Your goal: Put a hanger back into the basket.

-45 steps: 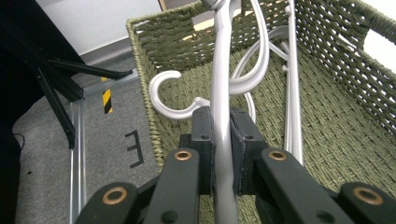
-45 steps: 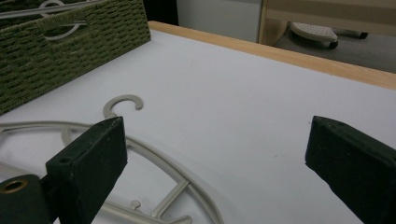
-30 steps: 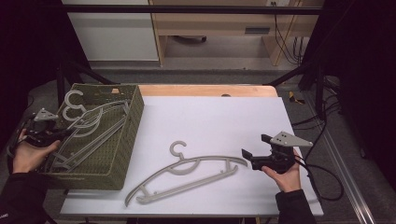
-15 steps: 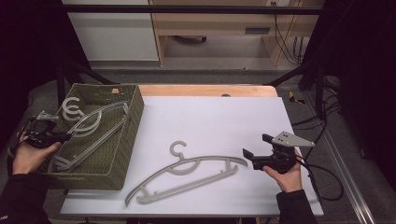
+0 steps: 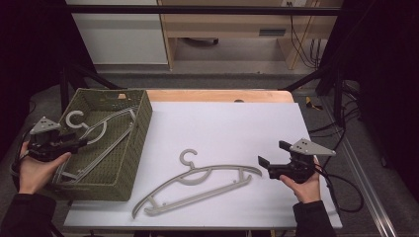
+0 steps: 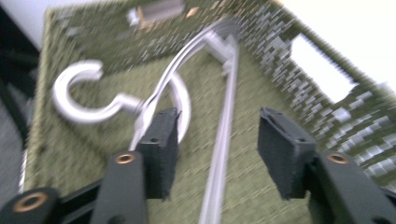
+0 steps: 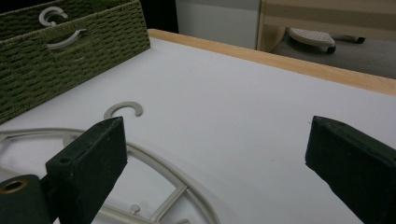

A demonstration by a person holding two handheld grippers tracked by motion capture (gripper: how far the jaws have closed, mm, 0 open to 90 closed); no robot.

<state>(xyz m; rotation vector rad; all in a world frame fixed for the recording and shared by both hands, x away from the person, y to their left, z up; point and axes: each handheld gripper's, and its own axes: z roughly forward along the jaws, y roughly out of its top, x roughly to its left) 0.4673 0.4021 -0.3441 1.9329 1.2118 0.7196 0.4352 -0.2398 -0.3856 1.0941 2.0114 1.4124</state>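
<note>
1. Nearest me on the white table lies the grey hanger, flat, with its hook toward the far side and its long bar running from near left to far right.
2. My right gripper sits just beside that hanger's right tip, low over the table. Its jaws stand wide apart; in the right gripper view the hanger curves under the left jaw but nothing is pinched between the pads.
3. To my left, my left gripper rests at the near-left rim of the green woven basket. Its jaws have just been opening and now stand about half spread, gripping nothing.
4. In the left gripper view, the basket hanger lies on the woven floor; its straight bar runs up between the two pads without touching either, though the picture is blurred.
5. That basket hanger rests slanted inside the basket, its hook toward the far-left corner.
6. Beyond the table's wooden far edge stands pale furniture.
</note>
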